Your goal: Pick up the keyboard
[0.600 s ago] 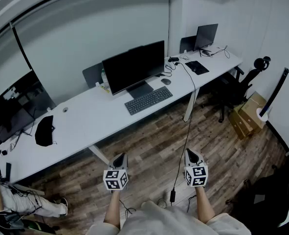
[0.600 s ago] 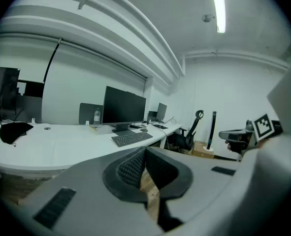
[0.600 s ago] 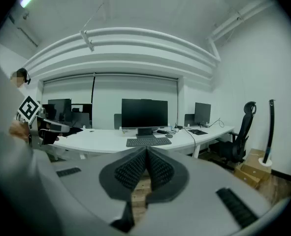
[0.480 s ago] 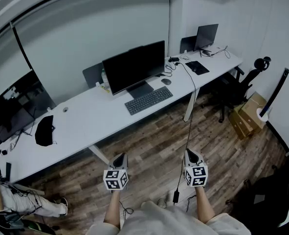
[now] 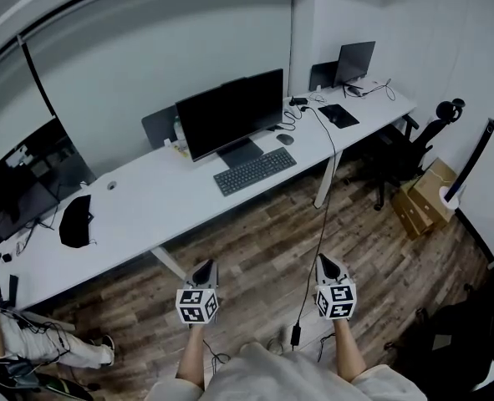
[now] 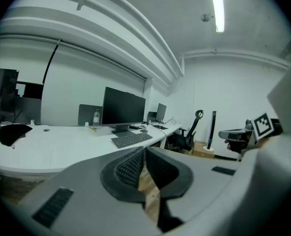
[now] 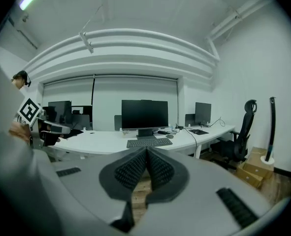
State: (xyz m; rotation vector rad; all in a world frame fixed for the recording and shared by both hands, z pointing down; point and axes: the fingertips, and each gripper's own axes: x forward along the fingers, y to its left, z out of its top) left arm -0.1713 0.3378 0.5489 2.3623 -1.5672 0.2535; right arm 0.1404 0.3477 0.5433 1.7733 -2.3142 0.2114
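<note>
Keyboard on white desk

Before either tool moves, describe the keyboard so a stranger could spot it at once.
Find the long white desk, then the large dark monitor near its middle. The keyboard lies flat on the desk in front of the monitor's stand. It is the only long dark slab with rows of keys, unlike the small oval mouse beside it.

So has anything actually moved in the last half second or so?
Nothing visibly changed. The left gripper and right gripper are shut and empty, held short of the desk, and the keyboard lies untouched in front of the monitor.
</note>
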